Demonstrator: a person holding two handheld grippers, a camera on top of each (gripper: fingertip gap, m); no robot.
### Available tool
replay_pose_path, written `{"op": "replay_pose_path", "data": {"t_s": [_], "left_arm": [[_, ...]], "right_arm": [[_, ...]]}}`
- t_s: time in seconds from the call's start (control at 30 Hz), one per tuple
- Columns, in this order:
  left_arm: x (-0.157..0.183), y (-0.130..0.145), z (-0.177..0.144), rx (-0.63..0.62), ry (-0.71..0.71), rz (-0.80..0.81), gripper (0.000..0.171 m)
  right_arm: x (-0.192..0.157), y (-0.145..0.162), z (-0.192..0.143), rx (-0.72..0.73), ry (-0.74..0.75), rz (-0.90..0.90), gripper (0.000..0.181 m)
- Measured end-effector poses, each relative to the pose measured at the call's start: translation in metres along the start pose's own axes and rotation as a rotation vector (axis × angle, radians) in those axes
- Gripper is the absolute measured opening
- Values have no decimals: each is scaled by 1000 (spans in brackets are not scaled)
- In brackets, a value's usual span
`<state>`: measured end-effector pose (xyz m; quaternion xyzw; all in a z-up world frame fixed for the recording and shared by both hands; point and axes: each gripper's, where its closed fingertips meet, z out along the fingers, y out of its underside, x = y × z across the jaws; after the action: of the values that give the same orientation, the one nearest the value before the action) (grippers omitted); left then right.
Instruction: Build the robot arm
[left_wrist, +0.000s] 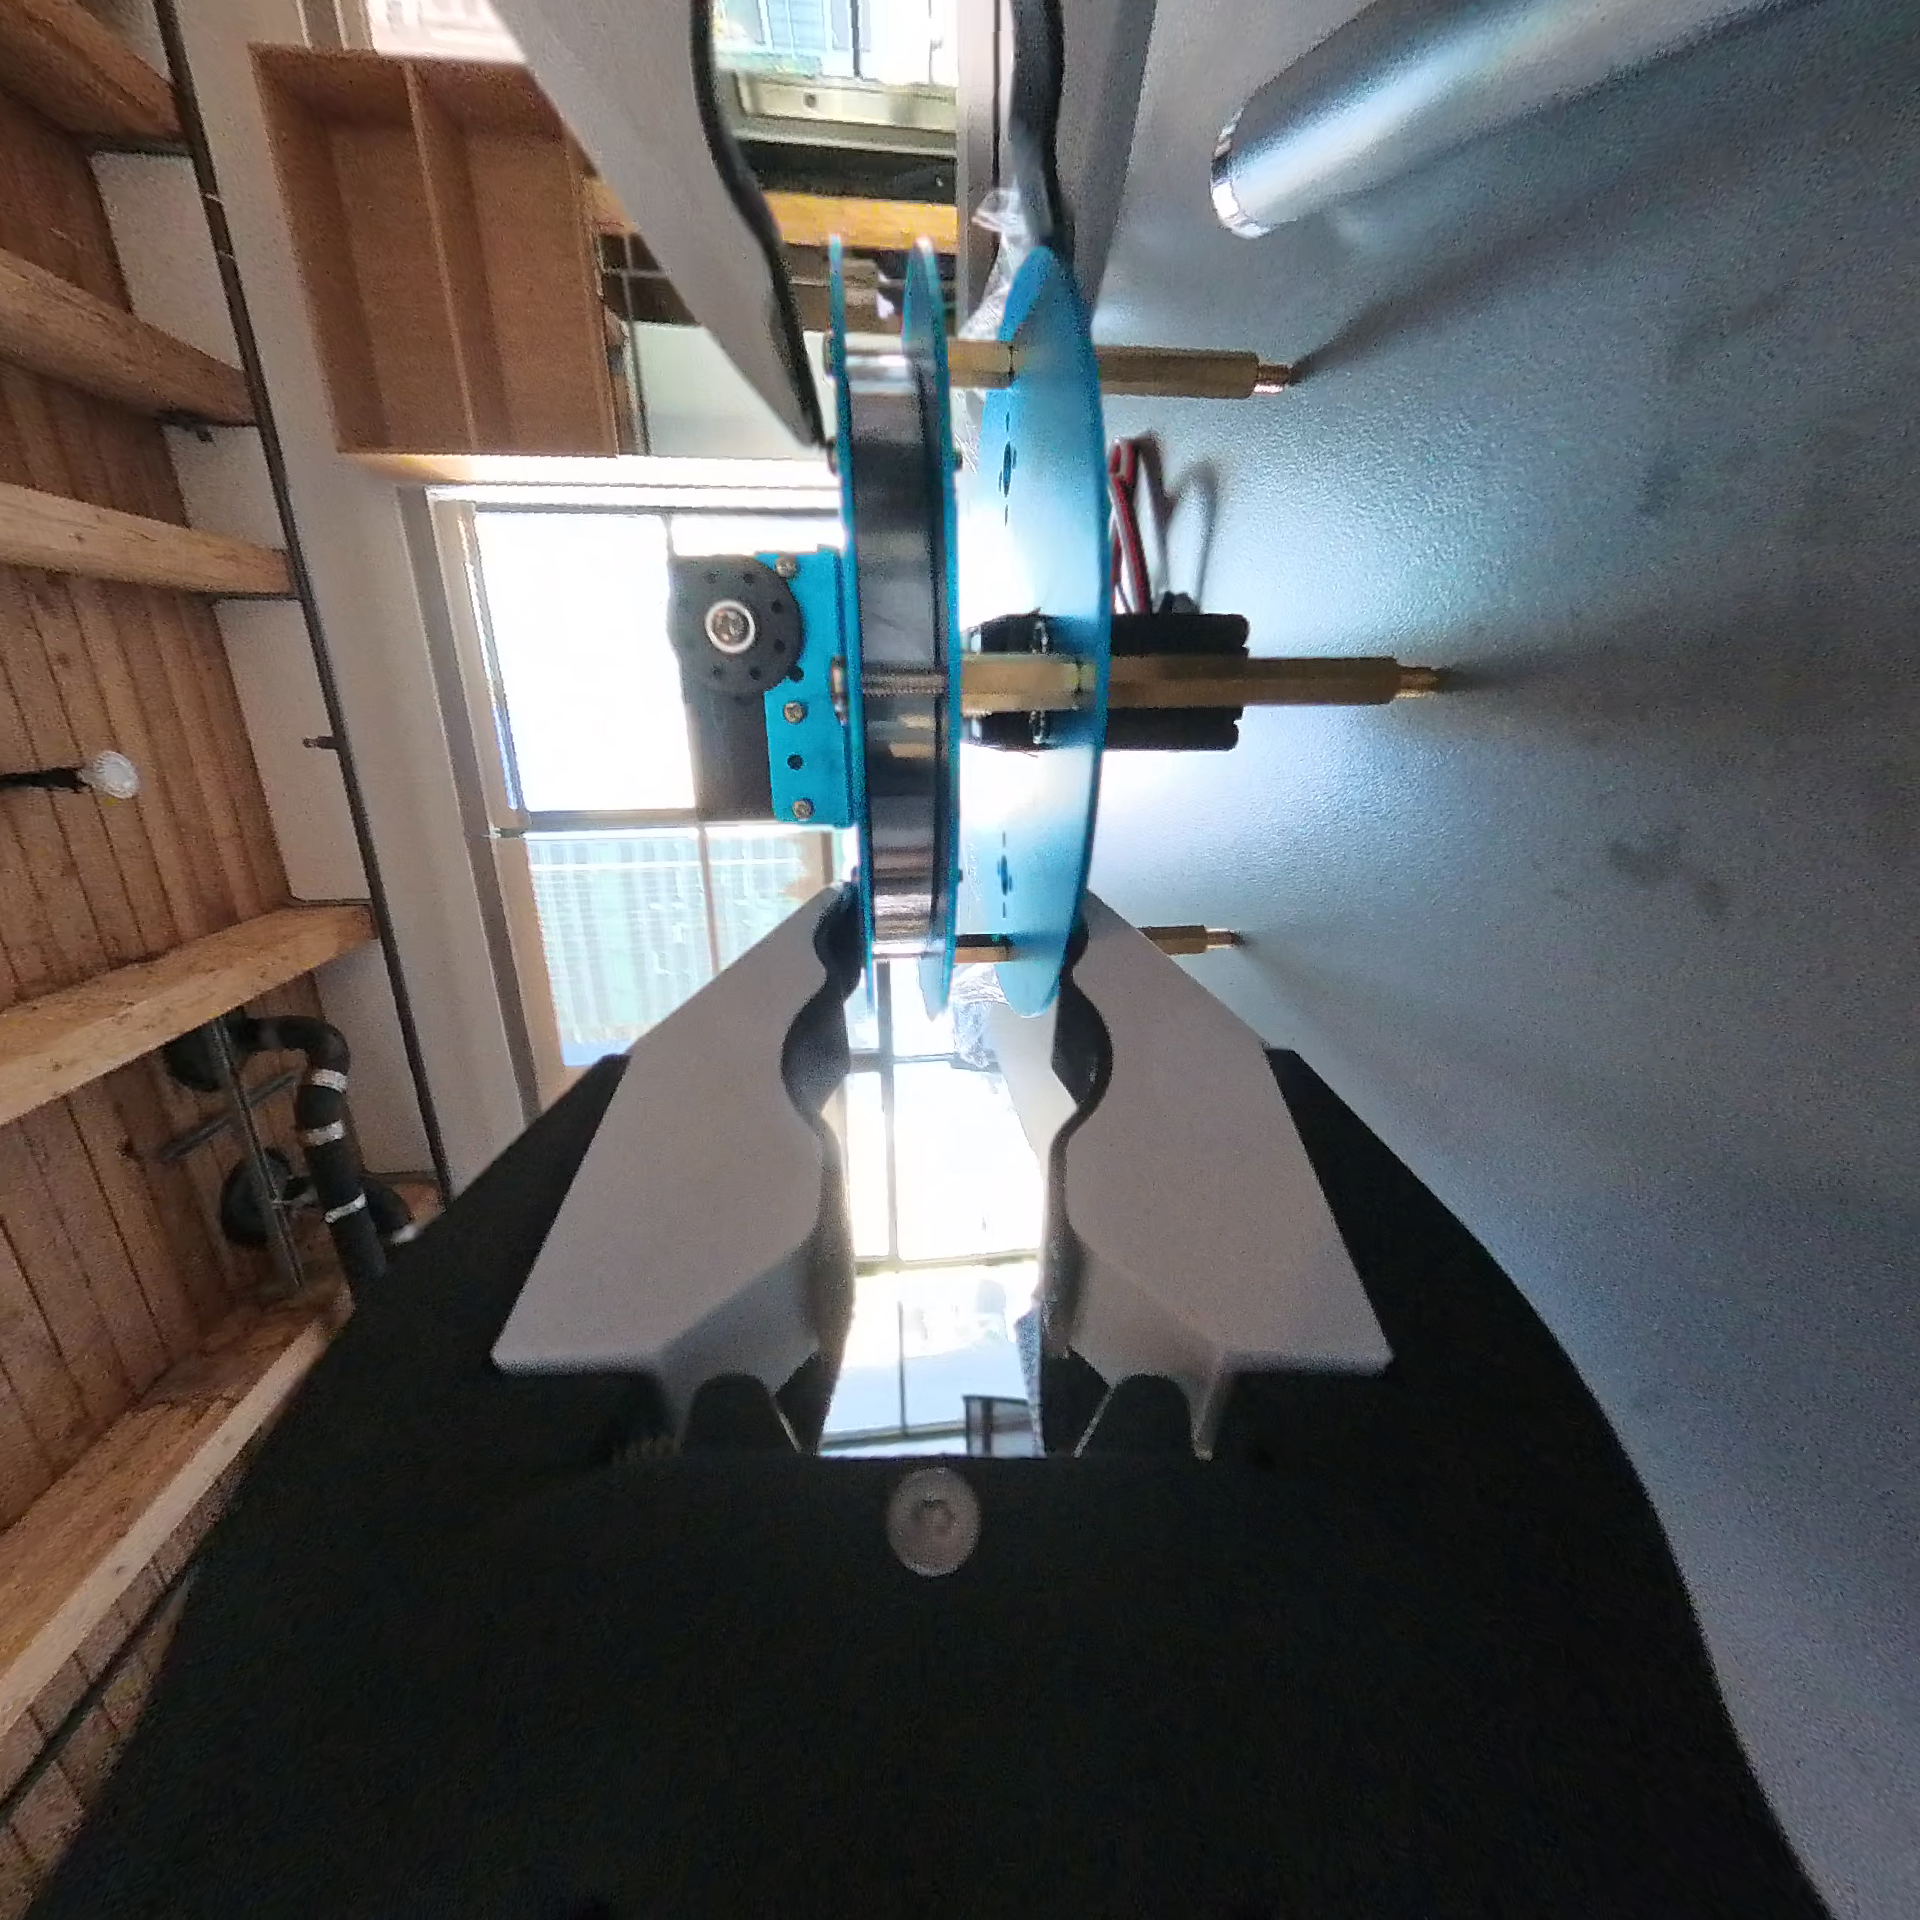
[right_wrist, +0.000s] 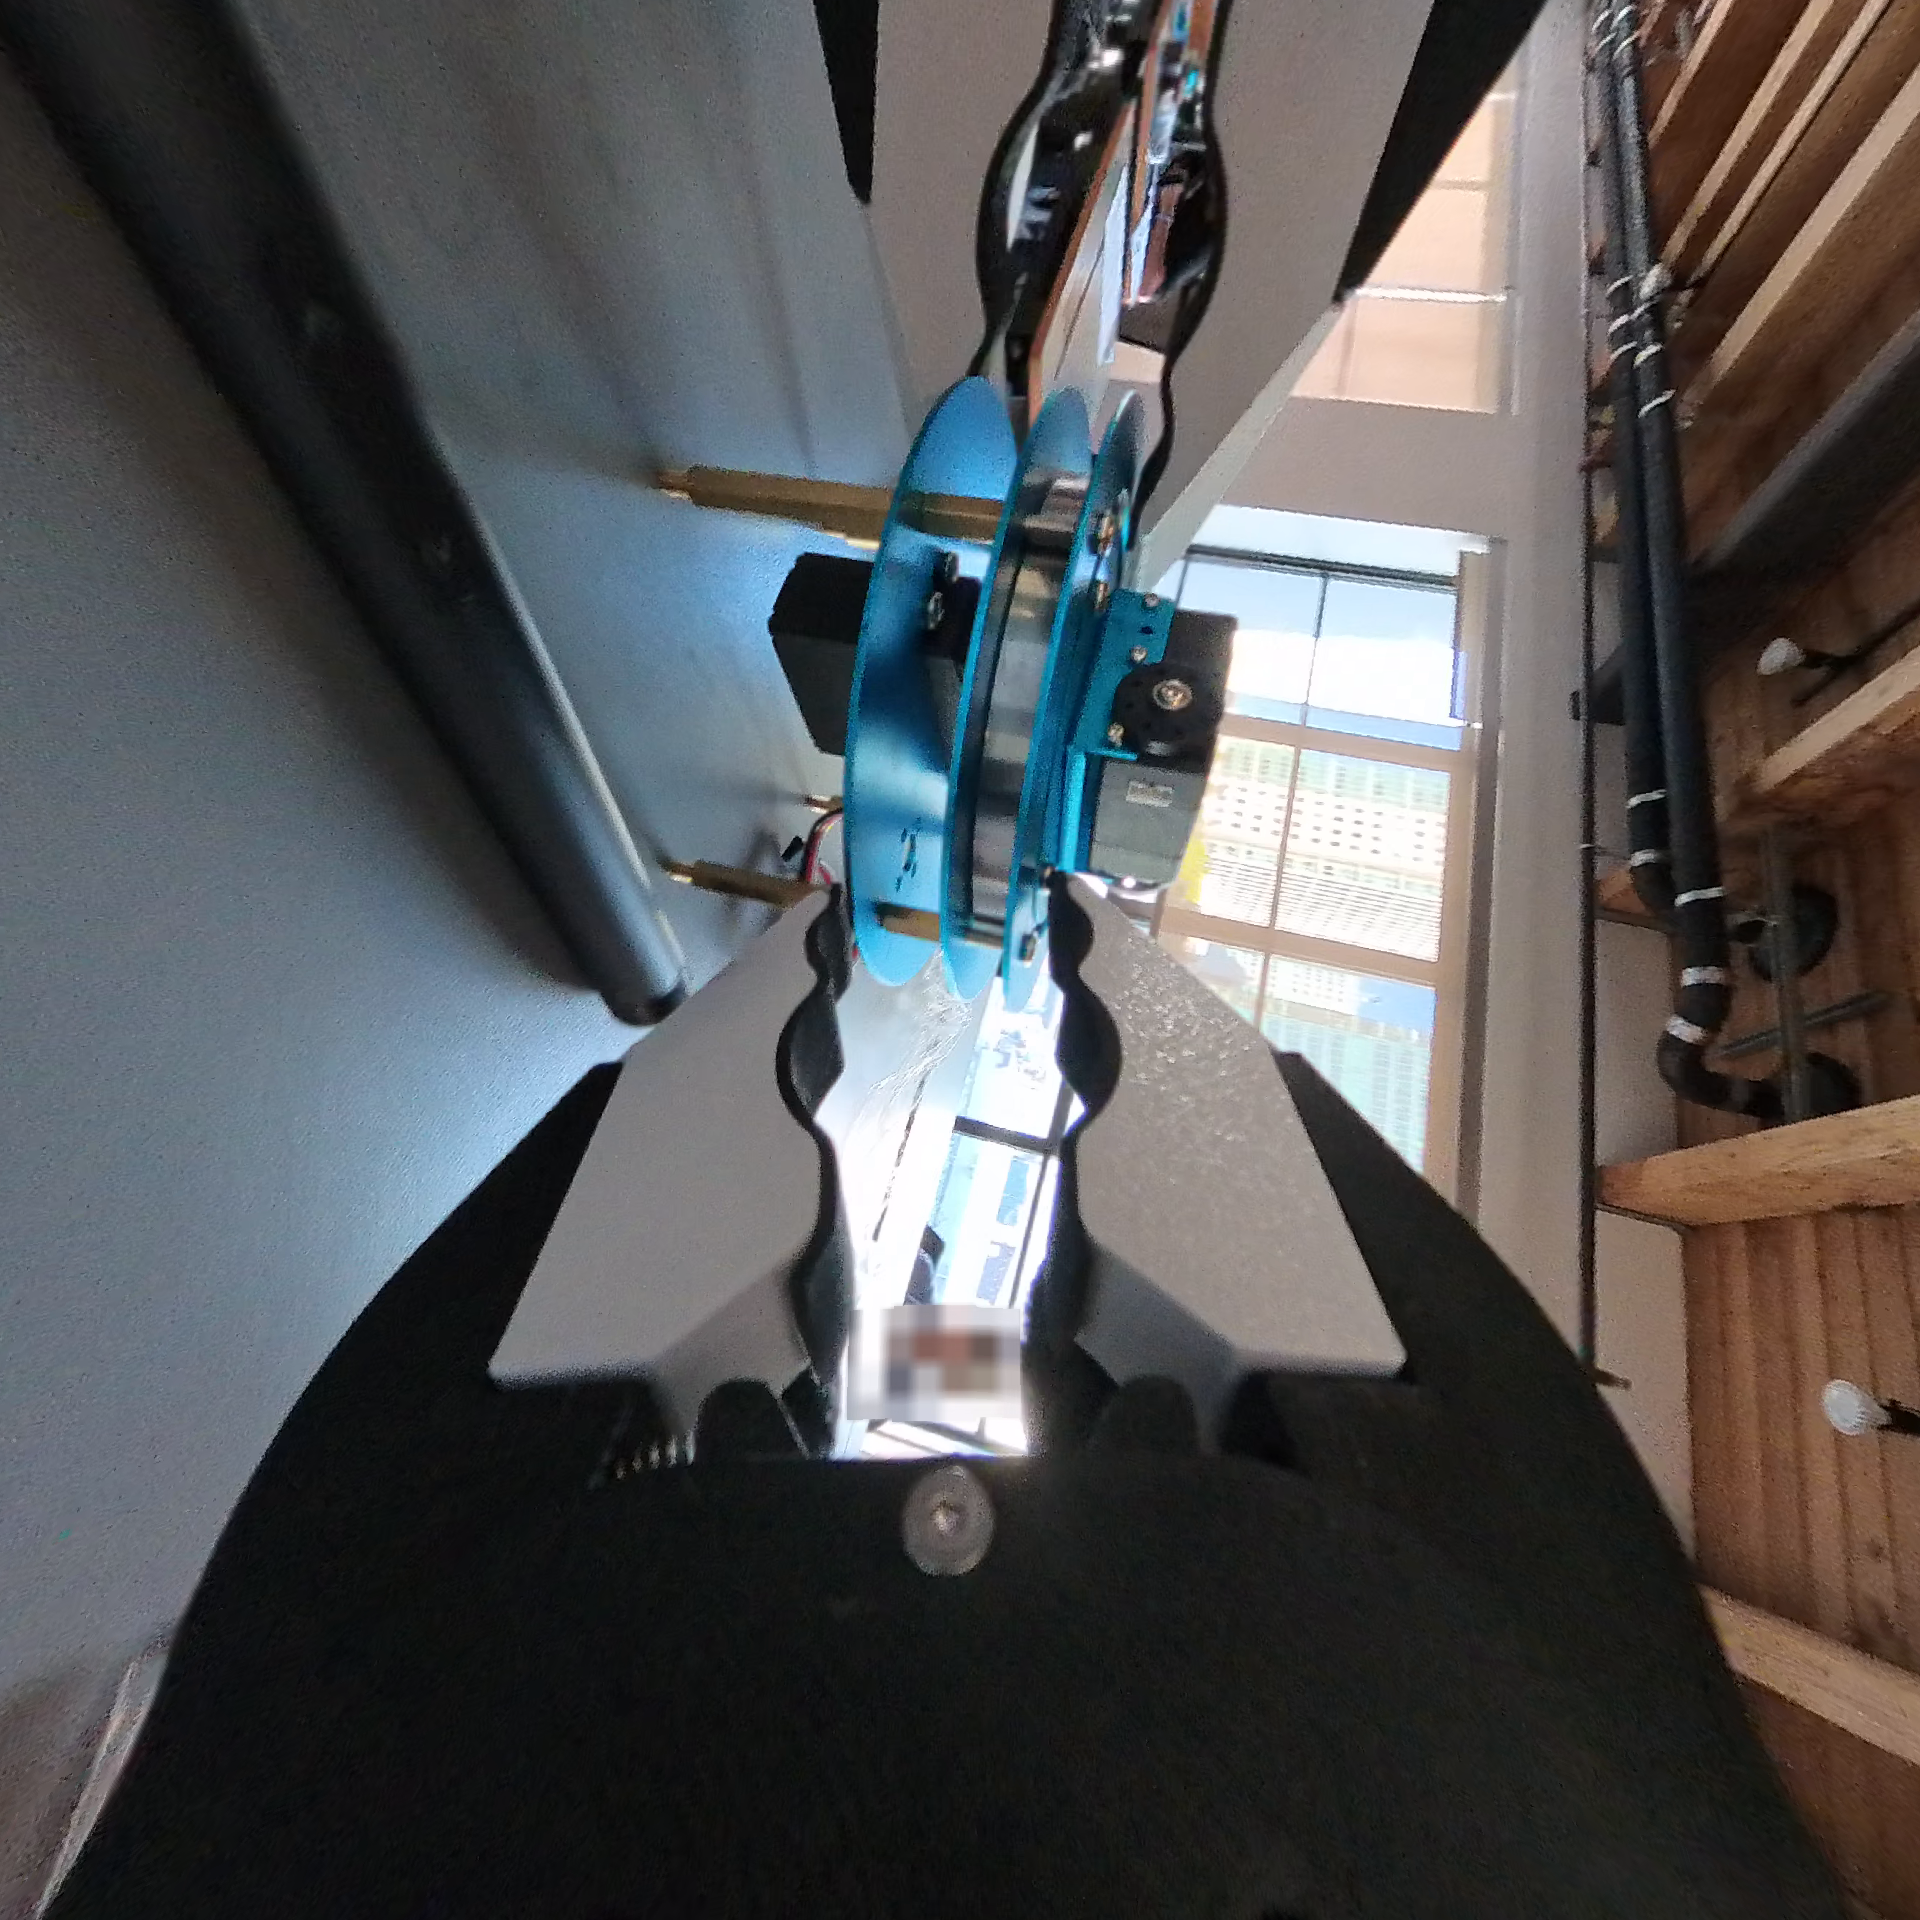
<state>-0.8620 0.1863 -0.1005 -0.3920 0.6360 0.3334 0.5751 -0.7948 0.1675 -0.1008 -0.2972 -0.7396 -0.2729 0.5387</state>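
Blue-plated turntable base (left_wrist: 1023, 634) stands edge-on between your two grippers, left gripper (left_wrist: 956, 935) and right gripper (right_wrist: 940, 925) each clamping opposite rims of its stacked discs.

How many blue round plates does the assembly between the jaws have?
3, stacked side by side: the largest blue plate nearest the grey surface, a middle plate, and an outer plate bearing the servo bracket. Further plates may be hidden.
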Motion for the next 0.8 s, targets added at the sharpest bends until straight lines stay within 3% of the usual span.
{"op": "replay_pose_path", "data": {"t_s": [0.07,0.2,0.3,0.37,0.43,0.6,0.73,0.8], "left_arm": [[0,1,-3,-12,38,-55,37],[-7,15,-15,-81,135,-260,73],[-19,14,-39,-25,212,-525,66],[-31,2,-54,79,285,-735,62],[-33,-3,-58,122,404,-848,57],[-50,-17,-40,285,652,-934,63],[-54,-16,-14,414,829,-861,51],[-45,-17,-4,454,953,-821,55]], "right_arm": [[-2,2,-8,3,-28,4,34],[3,14,-26,-36,-23,145,24],[10,12,-38,-2,-74,429,13],[15,11,-42,27,-127,649,15],[16,2,-45,100,-204,823,18],[12,-11,-42,120,-420,1214,27],[26,-9,-27,97,-342,1387,25],[27,-5,-17,23,-291,1461,23]]}}
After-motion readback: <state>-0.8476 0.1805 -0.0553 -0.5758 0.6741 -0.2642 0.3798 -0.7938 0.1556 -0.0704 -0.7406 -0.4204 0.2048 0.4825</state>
